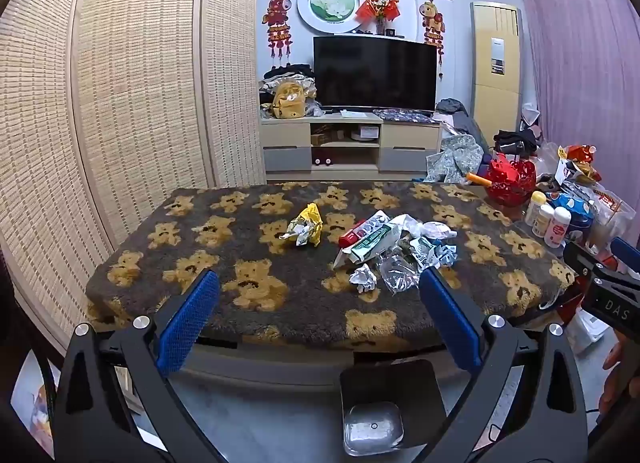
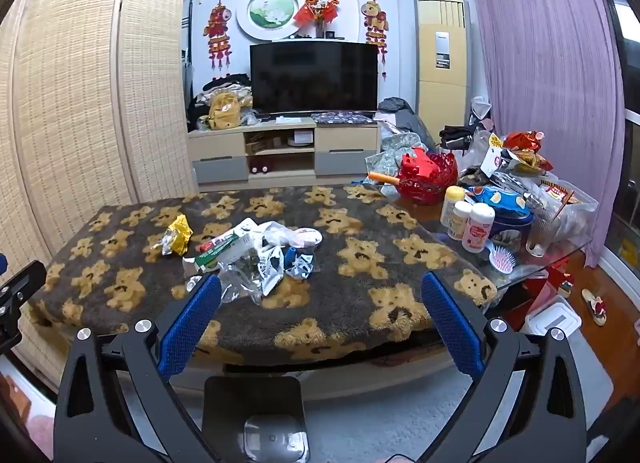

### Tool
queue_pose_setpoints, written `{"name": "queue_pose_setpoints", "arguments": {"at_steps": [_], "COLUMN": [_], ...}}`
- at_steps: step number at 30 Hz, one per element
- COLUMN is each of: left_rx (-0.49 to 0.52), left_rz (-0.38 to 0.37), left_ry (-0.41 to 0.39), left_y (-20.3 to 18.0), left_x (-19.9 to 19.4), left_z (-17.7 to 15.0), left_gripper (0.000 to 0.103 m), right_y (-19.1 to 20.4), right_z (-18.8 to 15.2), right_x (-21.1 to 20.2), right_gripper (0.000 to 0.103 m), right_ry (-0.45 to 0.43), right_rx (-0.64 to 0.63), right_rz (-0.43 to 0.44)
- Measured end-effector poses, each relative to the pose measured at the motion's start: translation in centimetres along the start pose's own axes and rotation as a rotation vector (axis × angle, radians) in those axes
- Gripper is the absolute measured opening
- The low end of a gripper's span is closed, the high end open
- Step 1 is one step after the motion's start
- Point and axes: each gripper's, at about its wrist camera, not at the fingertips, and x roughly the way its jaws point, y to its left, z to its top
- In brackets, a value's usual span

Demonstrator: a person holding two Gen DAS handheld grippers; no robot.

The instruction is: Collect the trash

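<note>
Trash (image 1: 394, 247) lies heaped mid-table on the bear blanket (image 1: 256, 287). We hold both grippers spread wide and empty: from the left gripper (image 1: 318, 295) the heap sits at one o'clock, from the right gripper (image 2: 320, 295) at eleven. We judge neither hand clearly nearer; the bin (image 1: 390, 407) stands below the table edge.

Three white bottles (image 2: 466, 219), one yellow wrapper (image 1: 308, 225), one bin (image 1: 390, 403).

both wrist views looked slightly downward from just before the near edge of the brown bear-patterned surface (image 1: 256, 287) (image 2: 360, 259), sharing its crumpled wrapper pile (image 1: 392, 251) (image 2: 256, 251).
</note>
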Motion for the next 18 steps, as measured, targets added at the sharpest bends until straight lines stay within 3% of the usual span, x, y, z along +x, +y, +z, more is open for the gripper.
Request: {"name": "queue_pose_setpoints", "arguments": {"at_steps": [18], "left_rx": [0.010], "left_rz": [0.003], "left_ry": [-0.013], "left_y": [0.18], "left_x": [-0.36], "left_z": [0.67], "left_gripper": [0.095], "right_y": [0.01], "right_z": [0.08], "right_x": [-0.10], "right_gripper": [0.100], "right_ry": [0.004], "right_rx": [0.000], "right_rz": [0.001]}}
